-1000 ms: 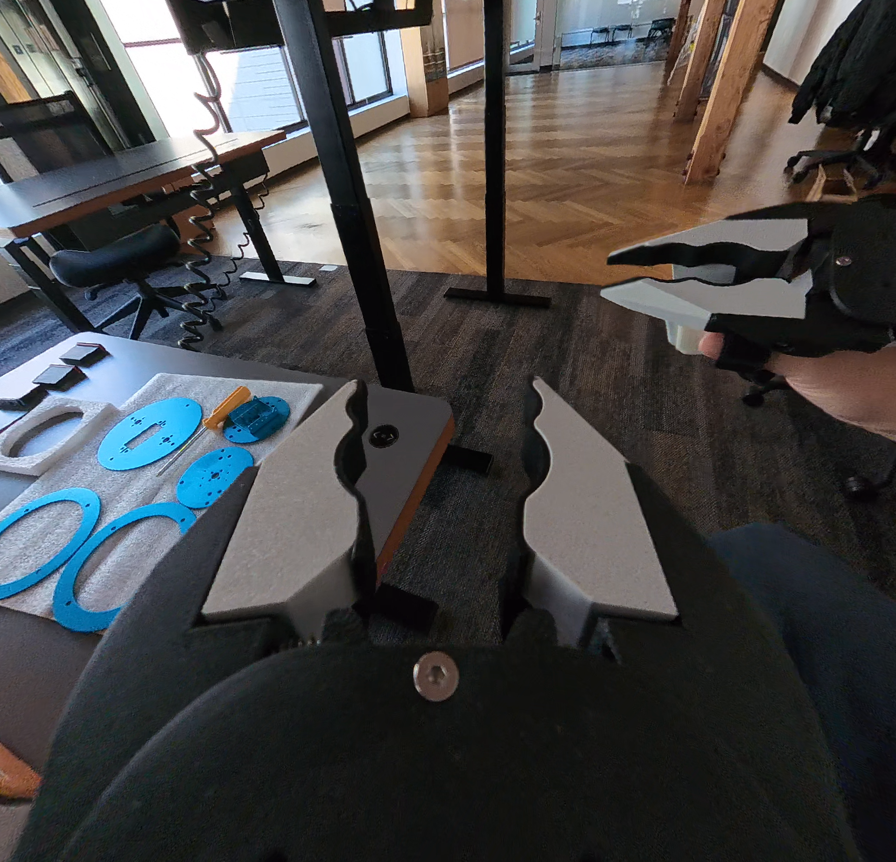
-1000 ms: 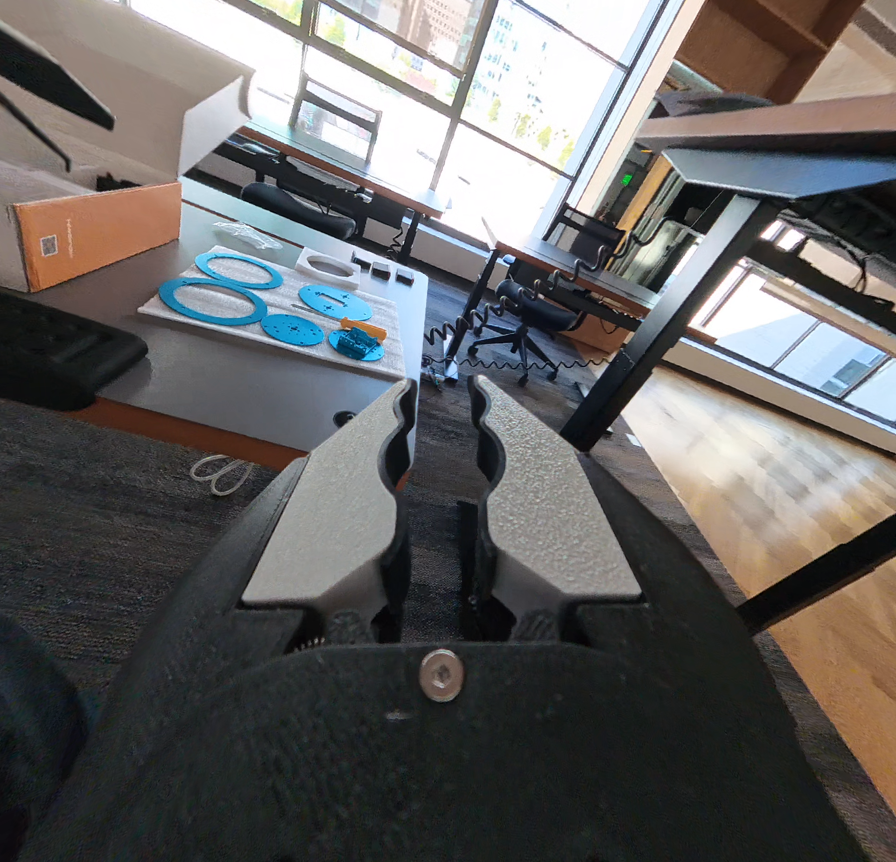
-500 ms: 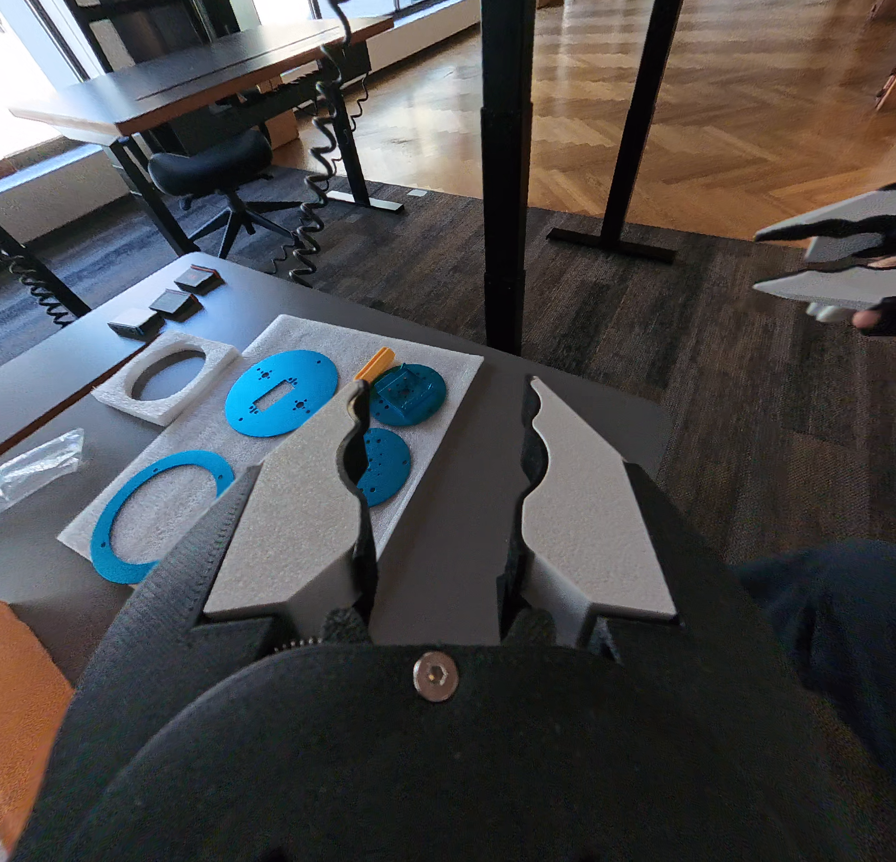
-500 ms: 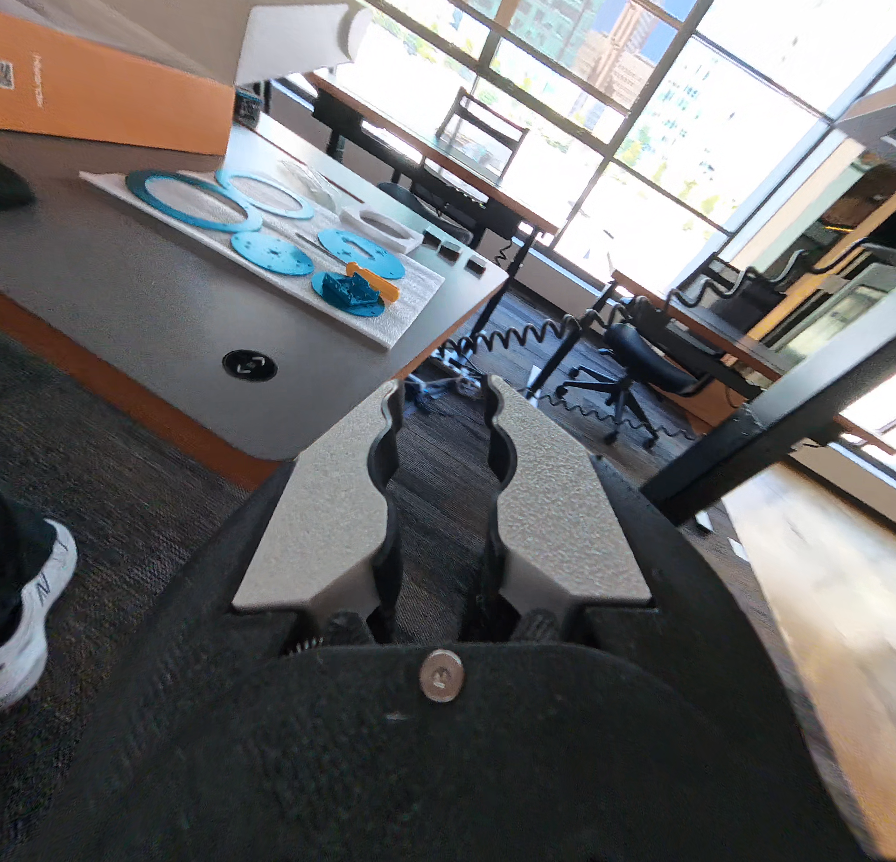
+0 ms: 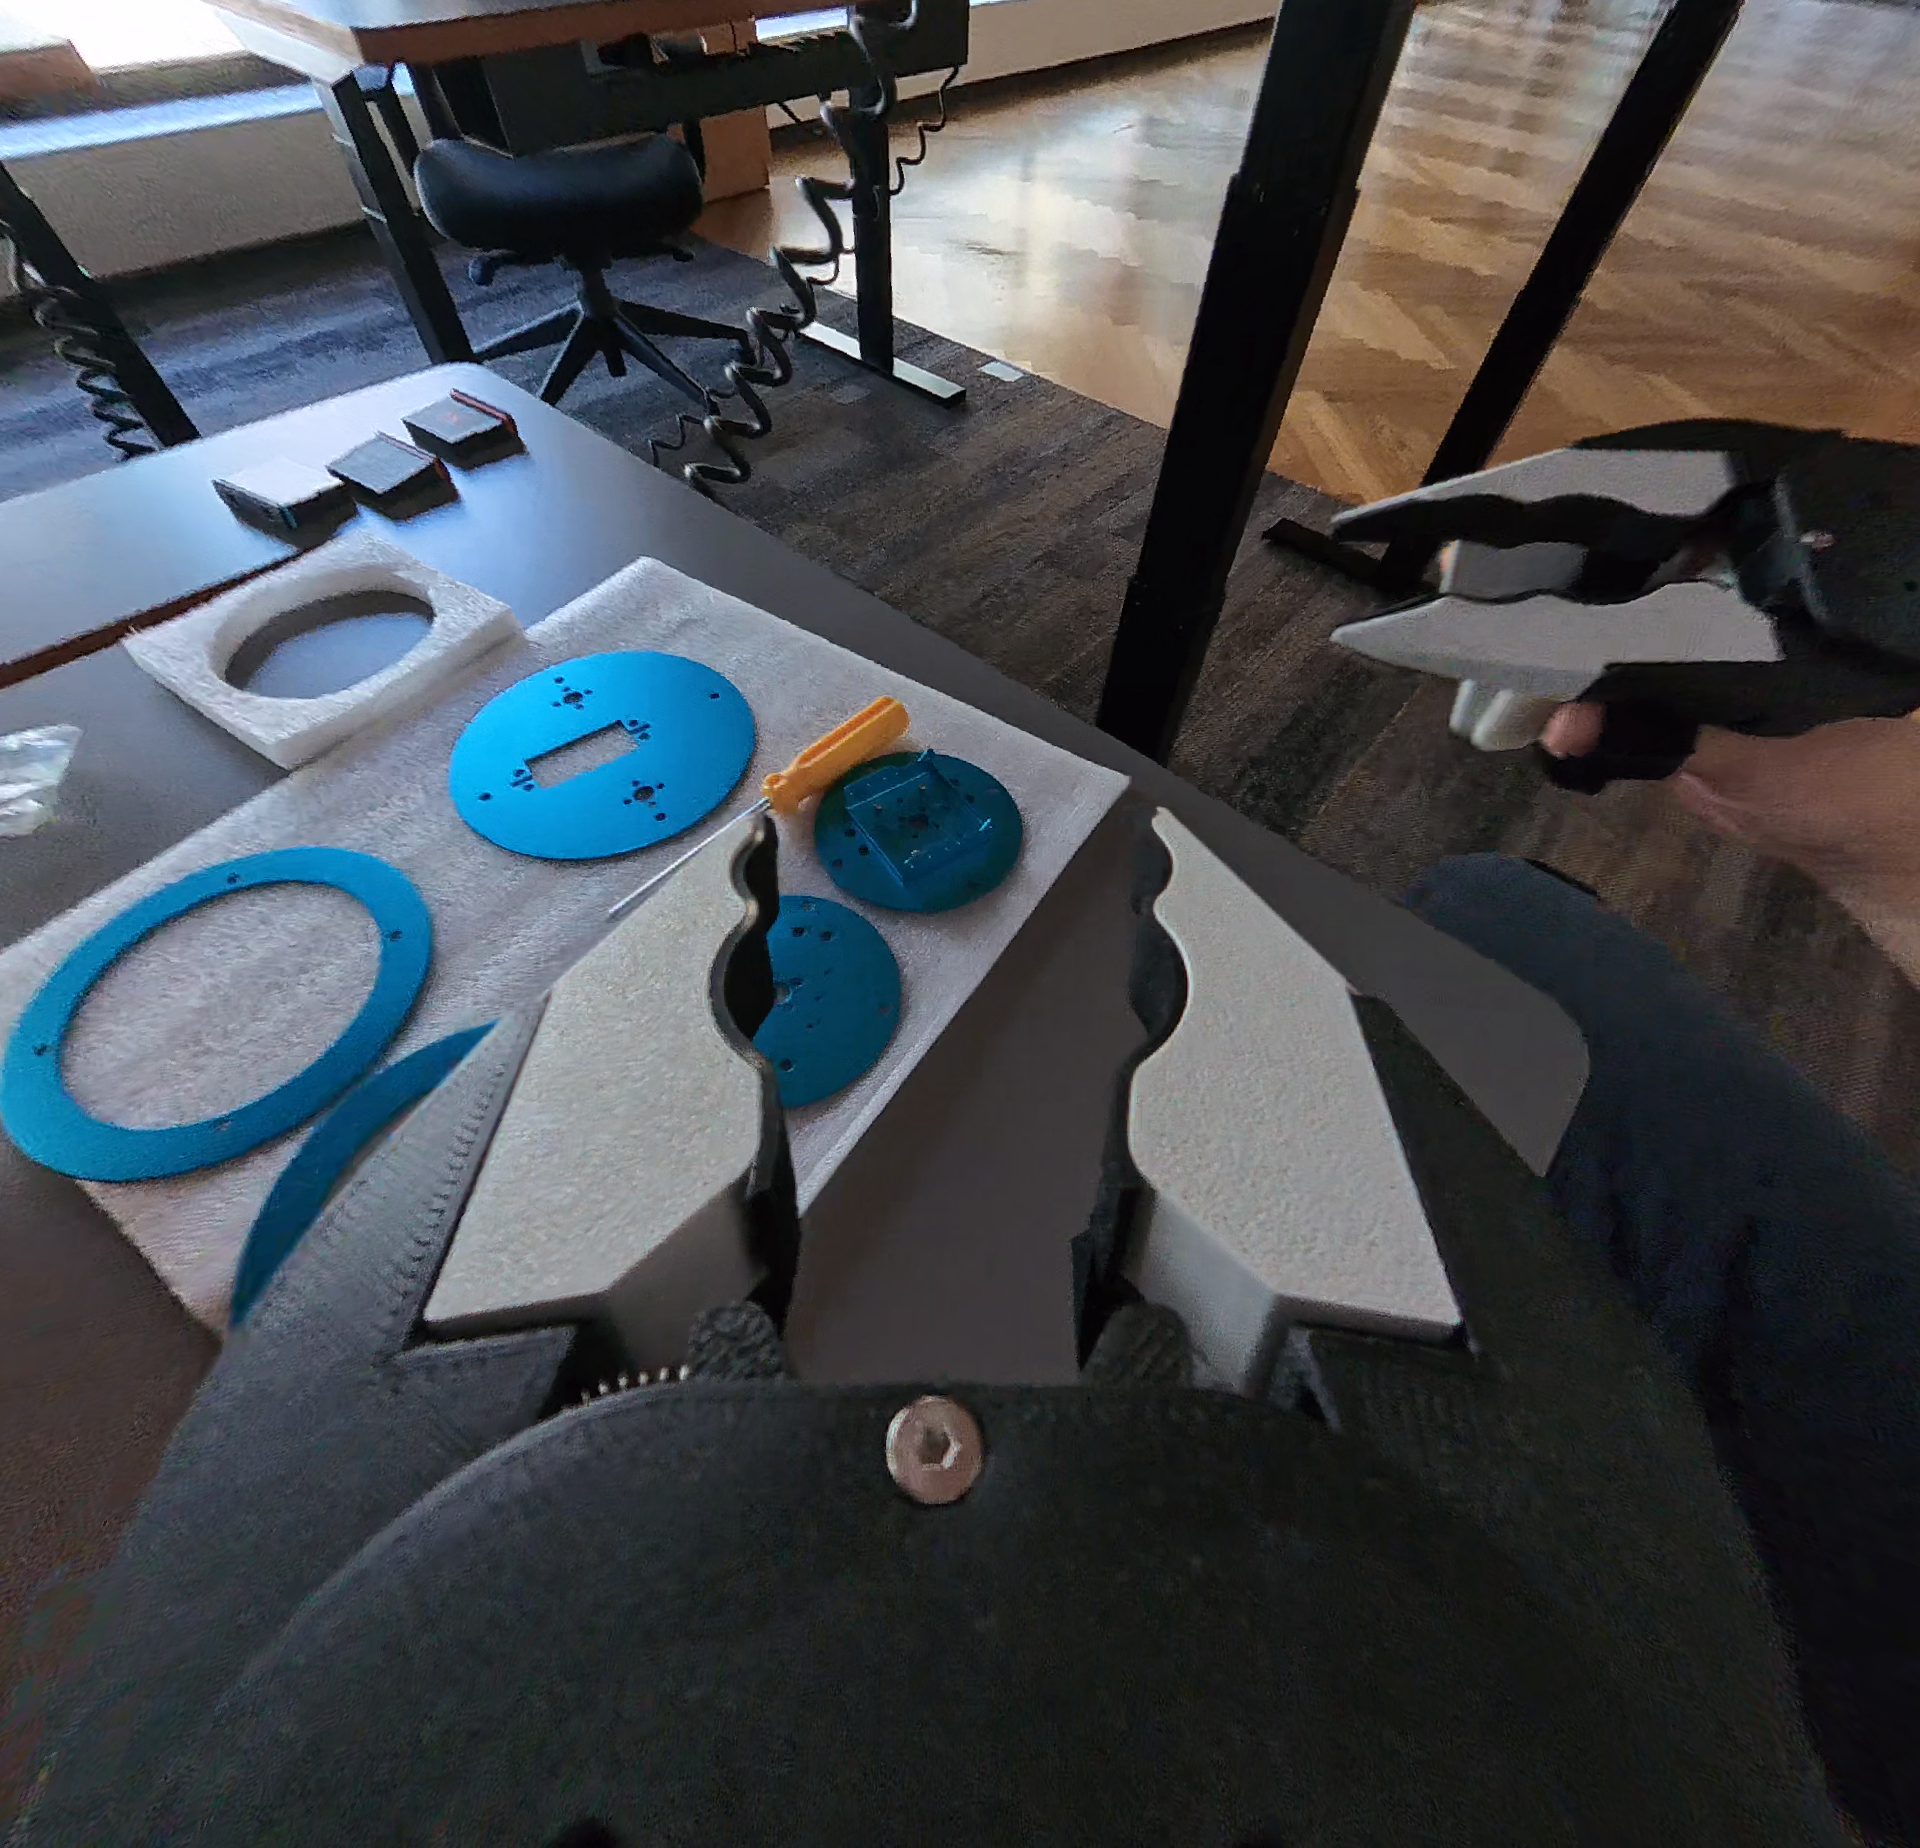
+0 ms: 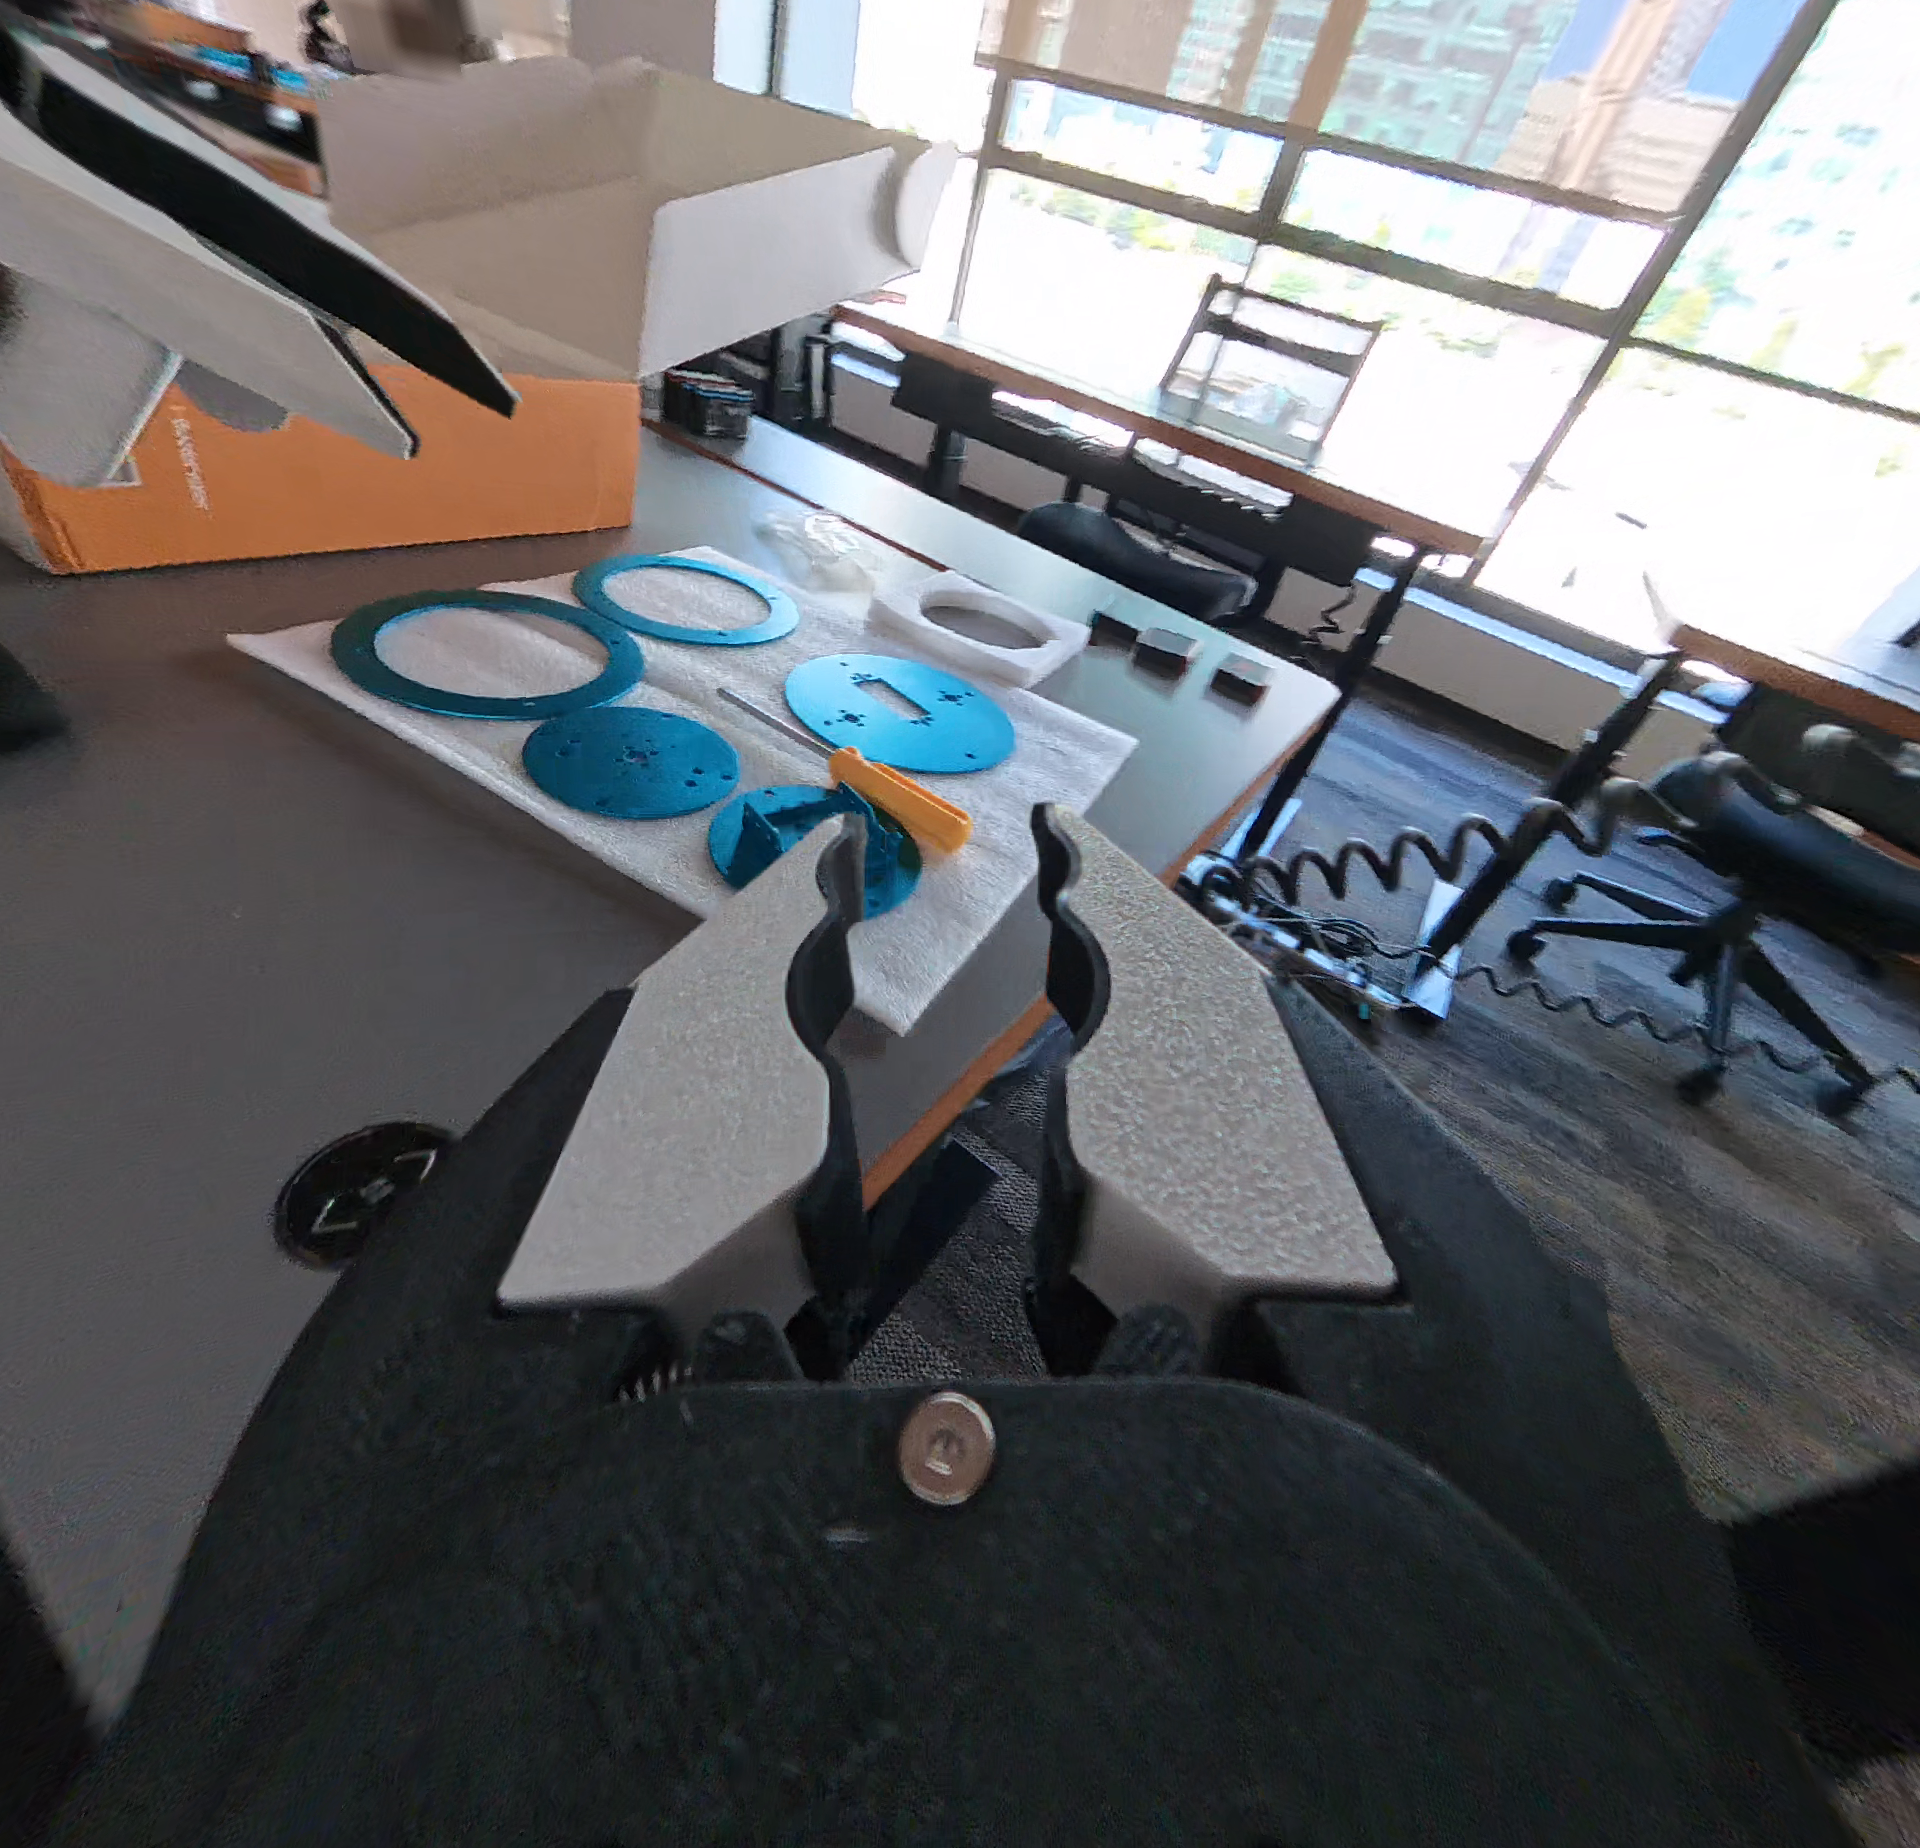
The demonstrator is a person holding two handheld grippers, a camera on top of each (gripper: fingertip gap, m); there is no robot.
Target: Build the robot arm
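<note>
Left gripper (image 5: 951, 863) low centre of frame, jaws apart, empty, over white foam sheet (image 5: 540, 894) on grey tabletop (image 5: 623, 520); nearest small blue drilled metal disc (image 5: 831, 998) and blue disc with square block (image 5: 920, 827)

Right gripper (image 6: 945, 842) jaws parted, empty, near orange-handled screwdriver (image 6: 899, 782)

Discs look thin, stiff, light, likely slippery; pinch at rim

Orange cardboard box (image 6: 343, 489) upper left

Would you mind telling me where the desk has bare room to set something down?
The grey desk is bare between the white foam sheet and the round black insert. It is crowded on the foam sheet: blue rings, discs and a screwdriver.
</note>
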